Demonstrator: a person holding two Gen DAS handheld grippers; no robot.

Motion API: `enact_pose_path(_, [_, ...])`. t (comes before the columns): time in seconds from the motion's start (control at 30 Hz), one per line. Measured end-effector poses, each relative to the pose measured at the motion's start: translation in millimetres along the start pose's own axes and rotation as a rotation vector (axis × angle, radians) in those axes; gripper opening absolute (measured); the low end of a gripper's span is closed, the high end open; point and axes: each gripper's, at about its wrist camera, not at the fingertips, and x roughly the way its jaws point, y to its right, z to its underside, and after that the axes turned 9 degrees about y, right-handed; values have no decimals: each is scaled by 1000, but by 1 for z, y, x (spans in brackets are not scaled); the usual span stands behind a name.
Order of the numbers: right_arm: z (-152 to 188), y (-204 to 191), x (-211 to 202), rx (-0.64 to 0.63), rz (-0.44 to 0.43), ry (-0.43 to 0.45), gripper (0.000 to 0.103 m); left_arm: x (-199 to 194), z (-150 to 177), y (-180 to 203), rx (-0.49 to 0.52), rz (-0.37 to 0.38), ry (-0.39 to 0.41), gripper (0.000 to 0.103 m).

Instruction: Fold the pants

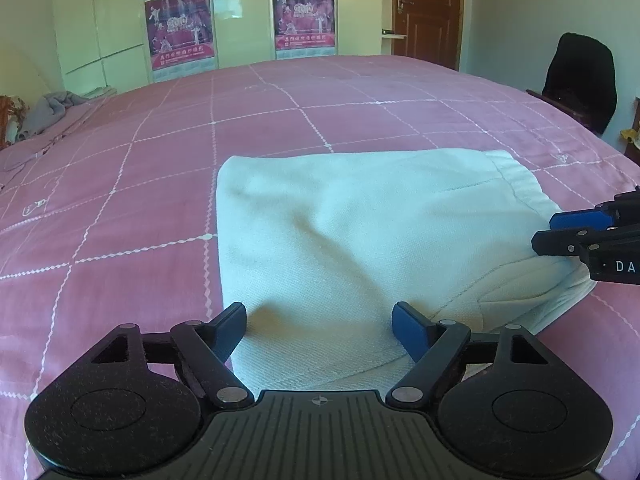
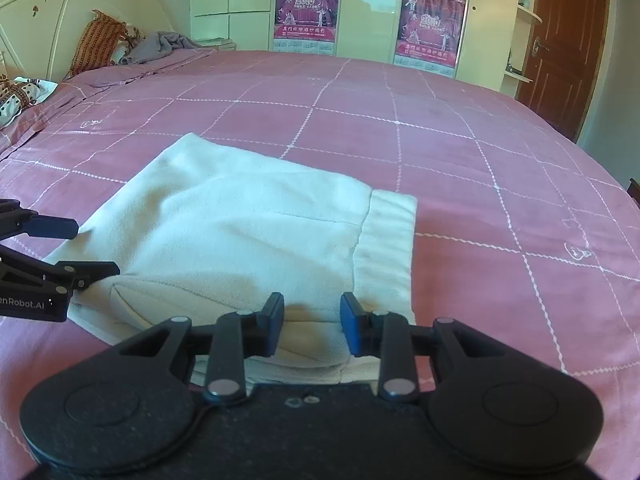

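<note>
The white pants (image 1: 360,240) lay folded into a compact rectangle on the pink checked bedspread (image 1: 120,200), close to the near edge of the bed, with the ribbed waistband (image 2: 386,252) along their right side. In the right wrist view a second layer of cloth showed at the near edge of the stack.

The left gripper (image 1: 320,332) hovered over the near left corner of the pants with its jaws spread wide, nothing between them. The right gripper (image 2: 312,324) sat at the near edge beside the waistband, its blue pads (image 2: 352,324) parted with a clear gap and only the cloth below showing through it. Both were released.

Each gripper appeared in the other's view, at opposite ends of the folded stack.

At the far side of the bed stood cream wardrobes (image 1: 100,20) carrying two red posters (image 1: 180,28), and a brown door (image 1: 428,8) stood to their right. A grey garment (image 2: 164,46) and a patterned pillow (image 2: 98,40) lay by the headboard (image 2: 60,8).
</note>
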Motion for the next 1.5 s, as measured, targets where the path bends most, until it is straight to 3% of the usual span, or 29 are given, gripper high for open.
enact_pose_path(0.83, [-1,-9,-1,-22,11,6,41,2,-1,2,15,-19,-10,84])
enact_pose_path(0.97, [-3,-8,-11,-16,18,32,41,-13,-5,0,21,-38,42,84])
enact_pose_path(1.07, [-6,-5,-22,-2,36,80,44,-13,1,-5,9,-34,20,84])
enact_pose_path(1.17, [-1,-6,-7,-38,72,13,46,-9,8,-12,-30,-22,8,84])
enact_pose_path(1.27, [2,-8,-8,-63,74,20,48,-12,6,-14,-24,-29,15,84])
enact_pose_path(1.4, [-1,7,-27,6,62,82,61,-18,5,-21,-18,-40,19,85])
enact_pose_path(1.5, [1,20,-22,43,76,59,63,-16,8,-26,-24,-54,13,89])
